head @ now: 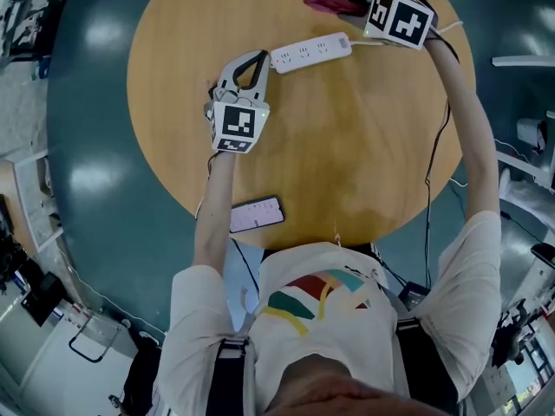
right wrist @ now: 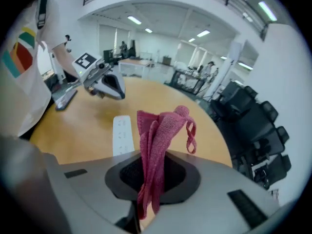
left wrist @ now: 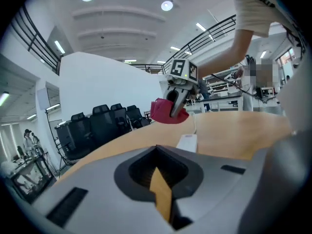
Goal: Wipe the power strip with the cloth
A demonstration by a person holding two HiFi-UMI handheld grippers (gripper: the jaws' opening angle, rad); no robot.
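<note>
Pinching the red cloth [right wrist: 158,140] in your right gripper [right wrist: 146,204], you have your left gripper [head: 251,63] closed, empty, just beside the power strip [head: 310,52].

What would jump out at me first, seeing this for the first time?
The pinkish-red cloth catches the eye first, pinched in the right gripper above the far edge of the round wooden table. Next comes the long white power strip lying flat on it, with the shut, empty left gripper near its end.

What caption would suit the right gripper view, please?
Right claw clamps the pink cloth, white power strip lying on the wooden table beyond.
</note>
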